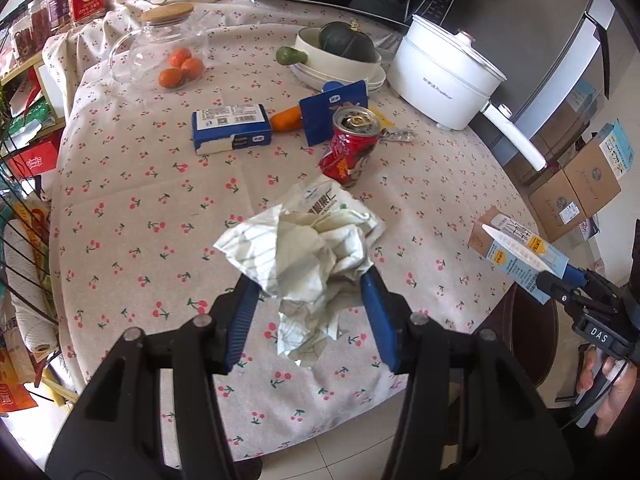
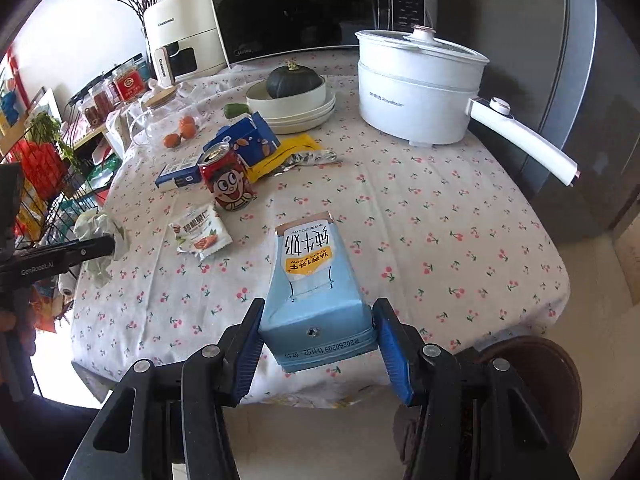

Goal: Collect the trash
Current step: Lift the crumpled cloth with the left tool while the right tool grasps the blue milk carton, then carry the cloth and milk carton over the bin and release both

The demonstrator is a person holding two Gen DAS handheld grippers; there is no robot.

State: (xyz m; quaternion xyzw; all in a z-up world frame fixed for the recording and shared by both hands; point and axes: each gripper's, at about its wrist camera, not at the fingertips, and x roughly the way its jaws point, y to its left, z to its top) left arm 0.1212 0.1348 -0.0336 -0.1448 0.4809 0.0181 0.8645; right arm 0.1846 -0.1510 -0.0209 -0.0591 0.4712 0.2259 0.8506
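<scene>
My left gripper (image 1: 310,292) is shut on a crumpled wad of white paper (image 1: 304,256), held above the cherry-print tablecloth (image 1: 140,208). My right gripper (image 2: 318,320) is shut on a light blue milk carton (image 2: 312,280), lifted over the table's near edge. On the table lie a snack packet (image 2: 200,236), a dented red can (image 2: 228,178), a flattened blue carton (image 2: 248,140), a blue box (image 2: 178,174), a yellow wrapper (image 2: 288,152) and a scrap of foil (image 2: 316,157). The right wrist view shows the left gripper (image 2: 108,244) and its paper wad (image 2: 100,236) at the table's left side.
At the back stand a white electric pot (image 2: 416,92), a bowl holding a dark squash (image 2: 292,92), a glass jug (image 1: 160,48) beside oranges, and a microwave (image 2: 304,4). A wire rack (image 1: 24,240) flanks the left side. Cardboard boxes (image 1: 576,188) sit on the floor at the right.
</scene>
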